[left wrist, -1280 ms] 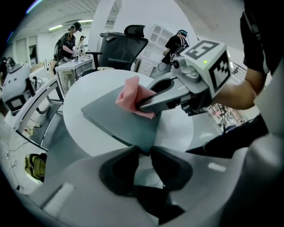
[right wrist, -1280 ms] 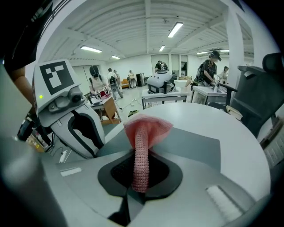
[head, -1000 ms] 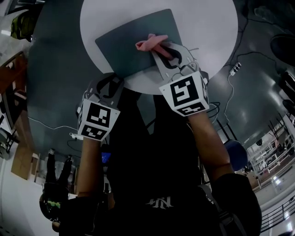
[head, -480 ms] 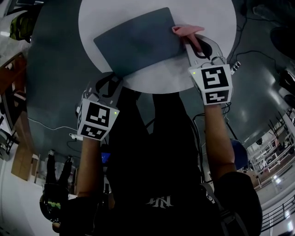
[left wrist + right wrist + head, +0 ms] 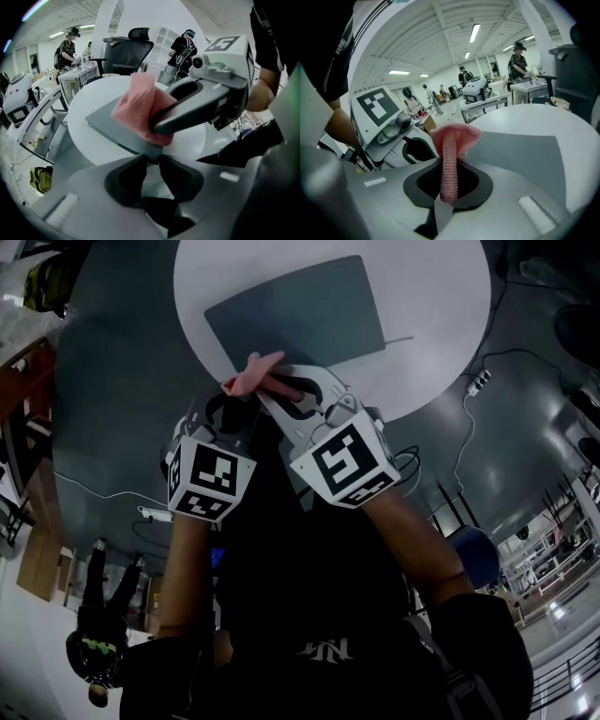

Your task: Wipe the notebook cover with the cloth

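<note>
A round white table [image 5: 441, 324] fills the view, and on it lies the dark grey notebook [image 5: 309, 310], cover up, with your left gripper [image 5: 157, 159] pinched shut on its near corner. Your right gripper [image 5: 274, 387] is clamped on the pink cloth [image 5: 248, 376], which rests on that same near-left corner of the cover (so wiping looks under way, though how much is left cannot be judged from the plain, unmarked cover). No readable writing shows: only black-and-white square markers [image 5: 342, 463] on the gripper cubes.
</note>
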A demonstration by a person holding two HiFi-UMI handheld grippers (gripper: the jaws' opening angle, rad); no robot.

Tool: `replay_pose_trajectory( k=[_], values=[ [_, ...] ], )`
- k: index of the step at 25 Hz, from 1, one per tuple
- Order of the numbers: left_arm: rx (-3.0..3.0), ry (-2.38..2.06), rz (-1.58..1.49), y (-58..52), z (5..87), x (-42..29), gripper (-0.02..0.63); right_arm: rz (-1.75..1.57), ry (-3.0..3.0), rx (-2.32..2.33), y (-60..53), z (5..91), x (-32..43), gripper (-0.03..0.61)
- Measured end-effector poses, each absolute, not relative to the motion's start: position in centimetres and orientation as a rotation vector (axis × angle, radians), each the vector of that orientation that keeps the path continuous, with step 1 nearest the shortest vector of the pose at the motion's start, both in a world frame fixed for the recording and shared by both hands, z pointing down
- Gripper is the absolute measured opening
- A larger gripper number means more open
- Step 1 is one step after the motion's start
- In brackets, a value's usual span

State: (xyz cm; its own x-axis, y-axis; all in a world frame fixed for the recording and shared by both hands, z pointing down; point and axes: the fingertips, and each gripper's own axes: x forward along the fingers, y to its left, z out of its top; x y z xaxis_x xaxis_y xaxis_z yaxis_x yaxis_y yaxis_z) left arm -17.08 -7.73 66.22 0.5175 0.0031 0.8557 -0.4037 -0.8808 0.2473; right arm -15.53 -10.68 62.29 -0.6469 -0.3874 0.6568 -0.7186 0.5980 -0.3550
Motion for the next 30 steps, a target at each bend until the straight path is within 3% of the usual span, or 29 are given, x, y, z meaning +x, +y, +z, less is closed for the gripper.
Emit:
replay_pose_trajectory(
  k=[13,30],
  values=[
    [2.365,-0.345,1.322,-8.0,66.7,-17.8,0.092,0.721,-2.194,0.748,-10.2,65.4,-17.8,0.026],
    [2.347,-0.328,1.384,-7.8,66.9,-16.7,0.092,0.715,-2.090,0.990,-10.5,65.7,-5.1,0.026]
  ],
)
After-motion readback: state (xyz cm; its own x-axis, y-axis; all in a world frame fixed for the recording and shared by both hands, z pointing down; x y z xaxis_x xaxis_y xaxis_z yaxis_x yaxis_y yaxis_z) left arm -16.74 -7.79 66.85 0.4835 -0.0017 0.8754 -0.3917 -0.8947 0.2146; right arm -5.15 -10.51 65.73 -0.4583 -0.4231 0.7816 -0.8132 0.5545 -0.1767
